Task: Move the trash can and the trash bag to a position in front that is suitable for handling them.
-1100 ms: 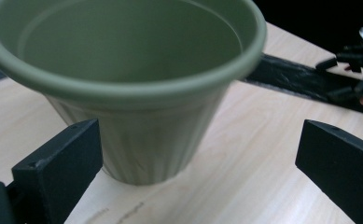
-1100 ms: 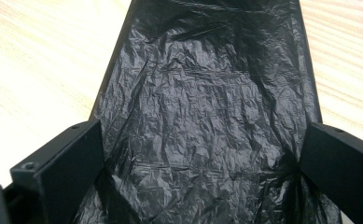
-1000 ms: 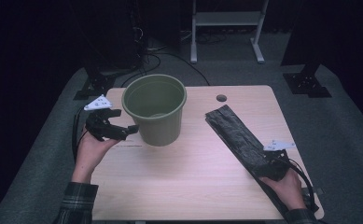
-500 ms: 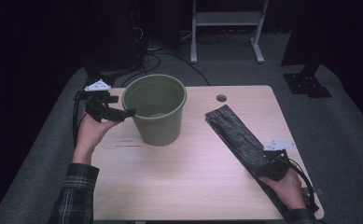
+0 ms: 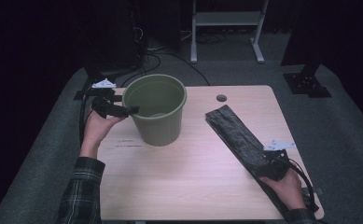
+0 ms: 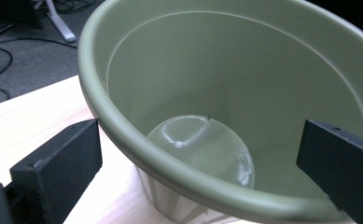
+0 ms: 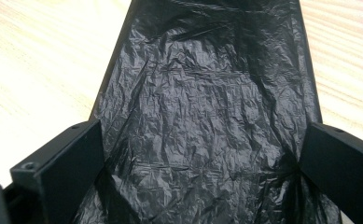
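An empty olive-green plastic bucket (image 5: 158, 112) stands upright on the back left of the wooden table (image 5: 193, 186). My left gripper (image 5: 125, 103) is open at the bucket's left rim. In the left gripper view, one jaw is outside the wall and the other over the inside of the bucket (image 6: 193, 93), with the left gripper (image 6: 198, 140) astride the rim. A folded black plastic bag (image 5: 235, 133) lies diagonally on the right of the table. My right gripper (image 5: 270, 161) is open at the bag's near end, and the bag (image 7: 207, 84) fills the gap between the right gripper's (image 7: 202, 154) jaws.
A small round hole (image 5: 221, 98) sits near the table's back edge. Behind the table are cables on the floor and a white metal stand (image 5: 226, 28). A black stand base (image 5: 307, 84) sits at the right. Bare wood lies between bucket and bag.
My left gripper has risen and moved toward the back, from beside the bucket's wall to its rim. The right gripper and the bag have stayed in place.
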A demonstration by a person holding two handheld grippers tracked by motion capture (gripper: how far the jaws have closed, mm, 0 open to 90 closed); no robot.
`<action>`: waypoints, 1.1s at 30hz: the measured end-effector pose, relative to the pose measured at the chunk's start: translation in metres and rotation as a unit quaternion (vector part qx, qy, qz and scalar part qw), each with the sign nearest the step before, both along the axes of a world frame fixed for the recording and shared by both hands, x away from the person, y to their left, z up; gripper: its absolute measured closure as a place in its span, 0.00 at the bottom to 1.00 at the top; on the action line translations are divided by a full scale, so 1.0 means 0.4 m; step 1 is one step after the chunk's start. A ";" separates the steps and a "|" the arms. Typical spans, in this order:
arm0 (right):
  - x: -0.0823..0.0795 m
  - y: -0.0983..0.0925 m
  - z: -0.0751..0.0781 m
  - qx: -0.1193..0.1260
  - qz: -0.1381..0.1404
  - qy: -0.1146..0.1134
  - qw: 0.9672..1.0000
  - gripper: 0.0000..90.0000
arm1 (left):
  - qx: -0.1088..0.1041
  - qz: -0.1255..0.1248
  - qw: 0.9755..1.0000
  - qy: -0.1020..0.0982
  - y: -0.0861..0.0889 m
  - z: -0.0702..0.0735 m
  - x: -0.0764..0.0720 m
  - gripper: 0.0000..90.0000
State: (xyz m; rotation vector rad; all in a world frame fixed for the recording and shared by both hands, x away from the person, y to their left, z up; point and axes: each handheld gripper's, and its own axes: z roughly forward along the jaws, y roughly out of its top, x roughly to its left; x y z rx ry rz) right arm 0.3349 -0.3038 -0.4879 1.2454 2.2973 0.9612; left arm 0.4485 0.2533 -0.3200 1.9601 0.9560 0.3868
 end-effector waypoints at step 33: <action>0.000 0.000 0.000 0.000 -0.001 0.000 1.000 0.00 | -0.005 -0.068 0.998 0.011 -0.100 -0.014 -0.051 0.00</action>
